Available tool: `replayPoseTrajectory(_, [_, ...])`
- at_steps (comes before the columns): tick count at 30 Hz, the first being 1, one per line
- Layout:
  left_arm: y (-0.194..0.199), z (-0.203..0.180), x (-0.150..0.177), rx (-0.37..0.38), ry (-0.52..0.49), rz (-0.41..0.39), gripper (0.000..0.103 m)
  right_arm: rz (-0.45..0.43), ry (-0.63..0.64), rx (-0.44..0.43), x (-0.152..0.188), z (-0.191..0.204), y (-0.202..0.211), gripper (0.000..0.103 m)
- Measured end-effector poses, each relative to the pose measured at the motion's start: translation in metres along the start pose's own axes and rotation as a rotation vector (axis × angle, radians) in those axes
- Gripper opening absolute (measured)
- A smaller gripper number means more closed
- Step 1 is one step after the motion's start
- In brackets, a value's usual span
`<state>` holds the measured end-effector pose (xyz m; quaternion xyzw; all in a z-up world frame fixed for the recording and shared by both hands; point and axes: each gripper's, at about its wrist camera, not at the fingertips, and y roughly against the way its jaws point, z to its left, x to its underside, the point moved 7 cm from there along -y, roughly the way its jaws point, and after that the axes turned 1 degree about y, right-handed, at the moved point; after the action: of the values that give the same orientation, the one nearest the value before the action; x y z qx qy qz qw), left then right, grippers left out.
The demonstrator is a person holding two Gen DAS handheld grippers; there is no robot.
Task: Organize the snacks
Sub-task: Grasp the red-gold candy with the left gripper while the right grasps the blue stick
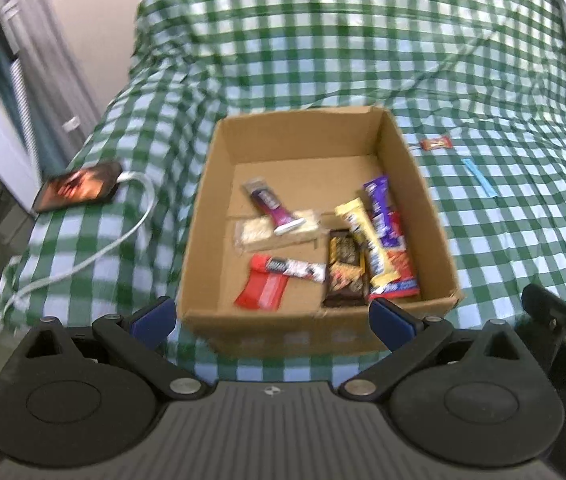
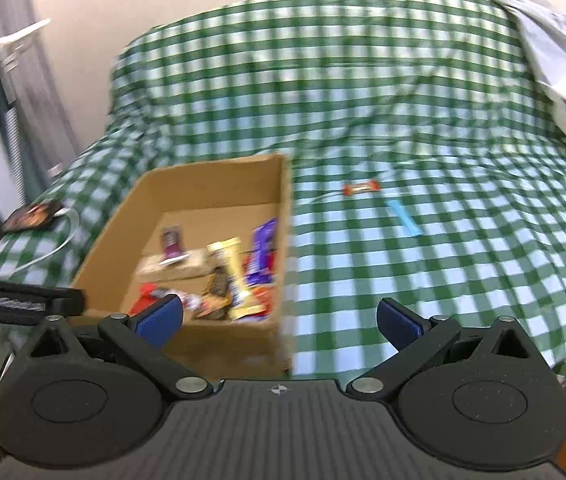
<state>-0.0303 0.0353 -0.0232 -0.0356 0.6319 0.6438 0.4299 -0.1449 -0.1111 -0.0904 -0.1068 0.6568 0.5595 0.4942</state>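
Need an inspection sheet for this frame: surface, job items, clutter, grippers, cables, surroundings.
Surface: bed with green checked cover, wrinkled.
Job's things: open cardboard box on the cover, holding several wrapped snack bars, among them a red bar and a purple bar. Two snacks lie outside, to the box's right: small orange-red candy and light blue stick.
Clutter: phone, screen lit, near the bed's left edge.
Grippers: left gripper open, empty, facing the box; right gripper open, empty.
Cables: white cable from the phone, trailing off the bed edge.
Surroundings: plain wall, curtain at left, pale bedding at right.
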Motion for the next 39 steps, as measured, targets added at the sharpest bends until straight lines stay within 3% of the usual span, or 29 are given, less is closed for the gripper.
replayPoseTrajectory(6, [-0.015,-0.044,-0.052,0.021,-0.092,-0.030,0.103,-0.027,-0.068,0.112,-0.016,-0.063,-0.029,0.102])
replayPoseTrajectory(11, [-0.050,-0.099,-0.103,0.039,-0.200,-0.028,0.103,-0.068,-0.052,0.194,-0.030,-0.114,-0.066,0.102])
replayPoseTrajectory(16, [-0.118,-0.166,-0.150,0.152,-0.244,0.062,0.103,-0.030,-0.075,0.198,-0.045,-0.157,-0.136,0.102])
replayPoseTrajectory(24, [-0.262,-0.261,-0.219,0.161,-0.428,0.076,0.103,0.051,-0.030,0.173,-0.050,-0.190,-0.282,0.102])
replayPoseTrajectory(28, [-0.333,-0.291,-0.236,0.113,-0.550,0.054,0.103,0.065,0.034,0.185,-0.047,-0.193,-0.337,0.102])
replayPoseTrajectory(30, [-0.361,-0.299,-0.239,0.131,-0.592,0.085,0.103,0.087,0.040,0.192,-0.043,-0.192,-0.359,0.102])
replayPoseTrajectory(33, [-0.391,-0.310,-0.239,0.148,-0.644,0.116,0.103,0.006,0.049,0.225,-0.041,-0.189,-0.367,0.103])
replayPoseTrajectory(37, [-0.410,-0.319,-0.242,0.157,-0.676,0.120,0.103,-0.004,0.044,0.223,-0.041,-0.190,-0.365,0.103])
replayPoseTrajectory(38, [-0.410,-0.320,-0.244,0.163,-0.680,0.107,0.102,-0.002,0.053,0.221,-0.041,-0.189,-0.366,0.102])
replayPoseTrajectory(39, [-0.409,-0.320,-0.246,0.172,-0.672,0.098,0.088,-0.001,0.063,0.218,-0.042,-0.188,-0.366,0.100])
